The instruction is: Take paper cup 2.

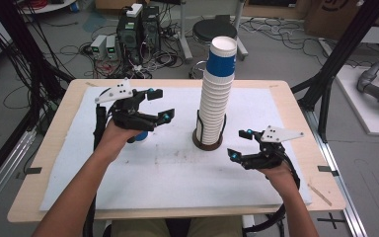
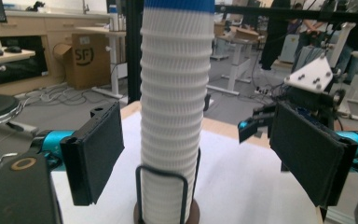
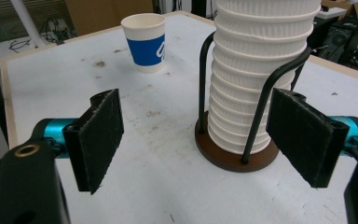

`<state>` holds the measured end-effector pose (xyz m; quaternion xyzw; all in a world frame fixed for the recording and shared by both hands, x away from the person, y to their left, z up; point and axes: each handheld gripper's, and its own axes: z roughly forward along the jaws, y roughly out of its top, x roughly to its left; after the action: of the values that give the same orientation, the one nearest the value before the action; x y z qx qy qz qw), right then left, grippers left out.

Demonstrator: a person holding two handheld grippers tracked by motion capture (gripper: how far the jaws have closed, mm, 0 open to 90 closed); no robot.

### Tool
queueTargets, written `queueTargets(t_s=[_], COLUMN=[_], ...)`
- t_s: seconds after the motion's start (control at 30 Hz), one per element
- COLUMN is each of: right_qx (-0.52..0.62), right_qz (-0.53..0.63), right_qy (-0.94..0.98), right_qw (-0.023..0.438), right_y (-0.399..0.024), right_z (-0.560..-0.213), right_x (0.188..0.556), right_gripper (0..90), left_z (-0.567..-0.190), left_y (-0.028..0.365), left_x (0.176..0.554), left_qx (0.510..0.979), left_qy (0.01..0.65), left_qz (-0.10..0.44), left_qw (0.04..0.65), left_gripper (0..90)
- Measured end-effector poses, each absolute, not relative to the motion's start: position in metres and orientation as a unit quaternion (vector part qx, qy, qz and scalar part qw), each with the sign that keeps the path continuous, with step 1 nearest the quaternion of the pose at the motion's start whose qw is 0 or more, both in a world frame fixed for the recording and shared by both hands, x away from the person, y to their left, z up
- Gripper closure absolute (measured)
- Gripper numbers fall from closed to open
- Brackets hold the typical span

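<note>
1. Now, left gripper (image 1: 159, 104) hovers wide and empty, left of the cup stack (image 1: 216, 98) at table centre; a single cup (image 3: 144, 41) stands below it.
2. Right gripper (image 1: 241, 143), wide and empty, waits right.
3. Risk: an off-centre squeeze could tilt the tall stack in its wire holder (image 3: 233, 154).

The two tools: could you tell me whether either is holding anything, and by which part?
Nothing is held: the left tool and right tool both stand open and empty.

One tall cup stack (image 1: 216, 94) in one holder (image 3: 235, 156), one single cup (image 3: 145, 41).
</note>
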<state>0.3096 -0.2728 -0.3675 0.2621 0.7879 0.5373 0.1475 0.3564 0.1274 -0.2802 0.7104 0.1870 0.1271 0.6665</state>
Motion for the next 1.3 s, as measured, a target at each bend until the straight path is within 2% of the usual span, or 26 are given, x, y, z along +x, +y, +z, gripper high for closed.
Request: queueTargets(t_s=[0.43, 0.73, 1.3], right_qx=[0.262, 0.262, 0.261], right_qz=[0.544, 0.547, 0.549], right_qy=[0.783, 0.781, 0.781], right_qw=[0.15, 0.149, 0.146], right_y=[-0.276, -0.278, -0.279], right_z=[-0.363, -0.362, -0.363], right_x=[0.308, 0.308, 0.307], right_gripper=[19.3, 19.3, 19.3], left_z=[-0.257, -0.263, -0.266], left_y=[0.088, 0.056, 0.016], left_x=[0.377, 0.402, 0.427], left_qx=[0.718, 0.724, 0.735], left_qy=[0.172, 0.188, 0.171], left_qz=[0.136, 0.133, 0.137], left_qw=[0.66, 0.65, 0.642], left_gripper=[17.3, 17.3, 16.6])
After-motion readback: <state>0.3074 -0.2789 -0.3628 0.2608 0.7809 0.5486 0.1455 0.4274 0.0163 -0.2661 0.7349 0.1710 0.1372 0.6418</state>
